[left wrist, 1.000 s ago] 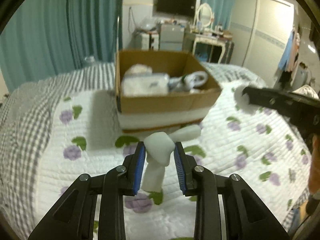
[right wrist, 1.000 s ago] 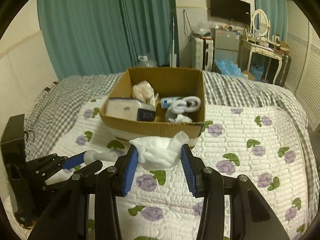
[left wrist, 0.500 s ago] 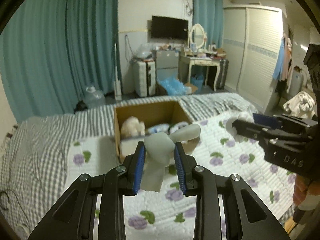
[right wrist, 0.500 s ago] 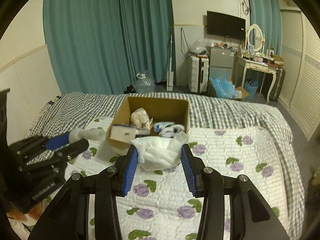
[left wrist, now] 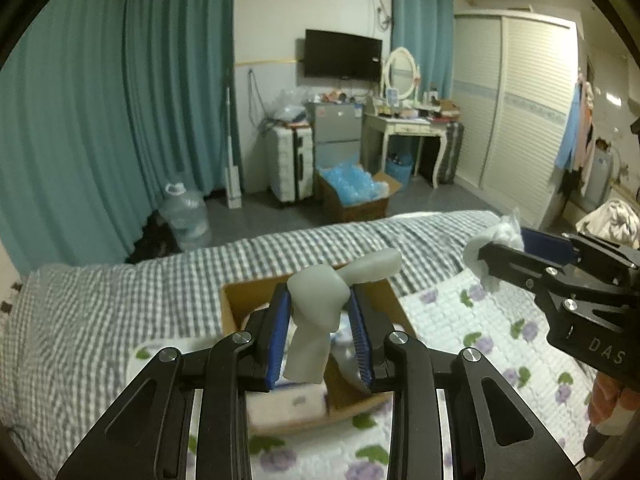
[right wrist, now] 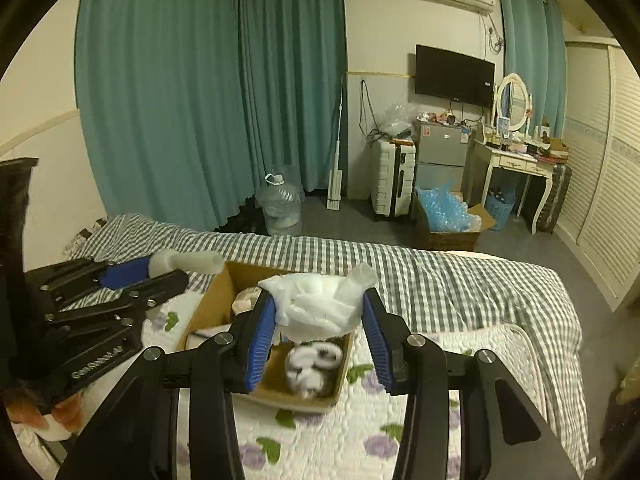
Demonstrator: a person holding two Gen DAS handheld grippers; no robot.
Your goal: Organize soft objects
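Note:
My left gripper (left wrist: 320, 336) is shut on a pale grey soft toy (left wrist: 320, 312) and holds it above the cardboard box (left wrist: 232, 304) on the bed. My right gripper (right wrist: 320, 336) is shut on a crumpled white plastic bag (right wrist: 320, 304), also above the box (right wrist: 208, 308). The box holds several soft items, blurred here, among them a white ring-shaped one (right wrist: 312, 360). Each gripper shows in the other's view: the right gripper (left wrist: 500, 256) at the right, the left gripper (right wrist: 160, 272) at the left.
The bed has a floral quilt (right wrist: 360, 432) over a grey checked sheet (right wrist: 440, 280). Beyond it on the floor stand a water jug (right wrist: 280, 208), a suitcase (right wrist: 392, 176), a box of blue bags (right wrist: 444, 216) and a dressing table (right wrist: 516, 164). Teal curtains hang behind.
Both grippers have risen high above the bed with their loads still held. The box now lies below and partly hidden behind the fingers; more of the room shows.

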